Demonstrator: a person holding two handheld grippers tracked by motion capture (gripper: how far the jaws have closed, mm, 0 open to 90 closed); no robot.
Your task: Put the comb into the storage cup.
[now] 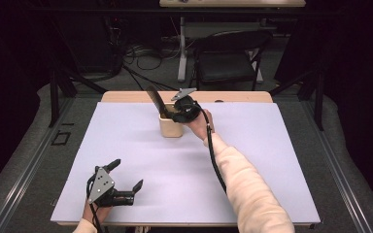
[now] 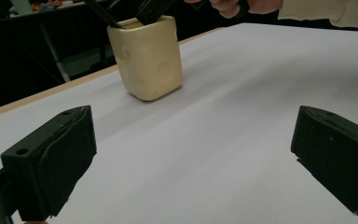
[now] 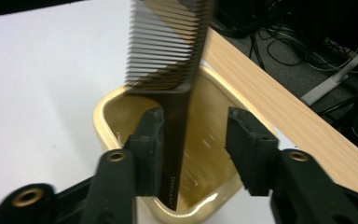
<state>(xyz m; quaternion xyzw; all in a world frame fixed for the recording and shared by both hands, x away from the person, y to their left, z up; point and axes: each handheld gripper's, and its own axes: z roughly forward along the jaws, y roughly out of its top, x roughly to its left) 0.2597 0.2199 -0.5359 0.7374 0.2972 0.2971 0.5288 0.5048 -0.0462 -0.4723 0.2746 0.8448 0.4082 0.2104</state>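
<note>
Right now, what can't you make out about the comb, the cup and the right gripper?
- Comb: right gripper view, top cut off by the frame, foot hidden inside the cup.
- Cup's inside: high view, too small and covered by the right gripper.
- Right gripper: jaws apart, one touching the comb; a gap shows at the other.

Comb (image 3: 168, 60): top cut off by upper edge in right gripper view, teeth blurred; lower handle end hidden inside cup (image 3: 214, 121), small print on handle too blurred to read. Whether handle touches the jaw beside it: can't tell.

Cup: near rim partly hidden behind jaws in right gripper view; in high view, top covered by right gripper (image 1: 182, 112), interior not visible.

Left gripper view: both jaws cut off by bottom and side edges; the sleeve (image 2: 326, 11) and dark items in the cup cut by top edge.

Left hand (image 1: 94, 213): mostly under the gripper, cut off at bottom edge of high view.
</note>
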